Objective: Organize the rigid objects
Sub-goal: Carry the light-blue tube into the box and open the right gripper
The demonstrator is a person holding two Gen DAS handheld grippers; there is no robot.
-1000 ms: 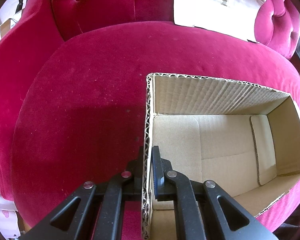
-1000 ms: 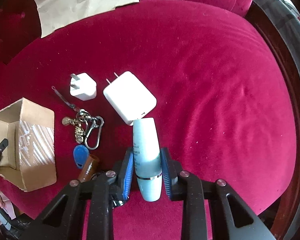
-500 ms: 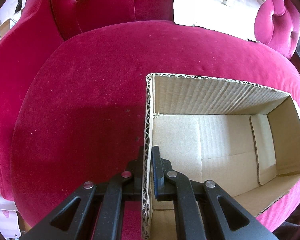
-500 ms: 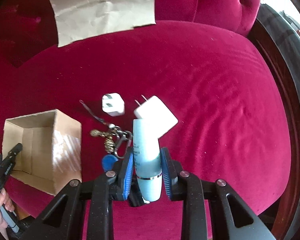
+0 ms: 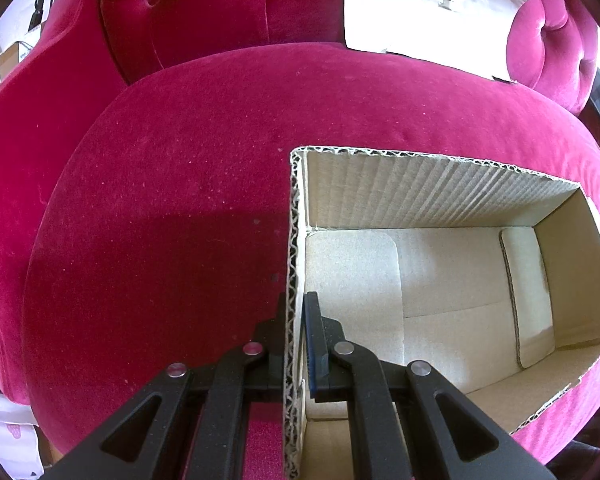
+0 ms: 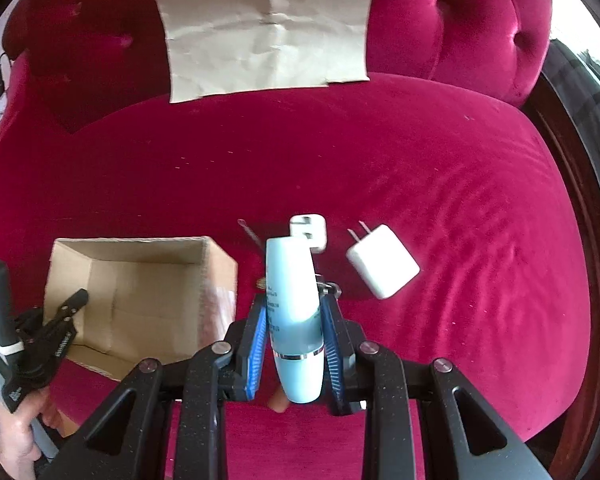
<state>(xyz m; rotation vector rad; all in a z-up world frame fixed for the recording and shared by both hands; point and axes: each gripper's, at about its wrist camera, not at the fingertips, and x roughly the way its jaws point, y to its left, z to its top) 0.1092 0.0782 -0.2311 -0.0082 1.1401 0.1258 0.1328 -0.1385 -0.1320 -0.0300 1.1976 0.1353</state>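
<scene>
My right gripper (image 6: 294,316) is shut on a pale blue bottle (image 6: 294,304) and holds it above the red velvet seat. Beyond it lie a small white plug (image 6: 309,232) and a larger white charger (image 6: 382,266); a keyring is mostly hidden behind the bottle. The open, empty cardboard box (image 6: 140,276) sits to the left. My left gripper (image 5: 296,312) is shut on the box's left wall (image 5: 292,260), one finger inside and one outside. It also shows in the right wrist view (image 6: 66,312).
A sheet of brown paper (image 6: 266,28) leans against the tufted backrest (image 6: 480,20). The seat cushion (image 5: 160,208) stretches left of the box. A dark wooden frame (image 6: 580,184) borders the seat on the right.
My right gripper has lifted the blue bottle off the seat and pulled back and left toward the box. The left gripper and box have stayed put.
</scene>
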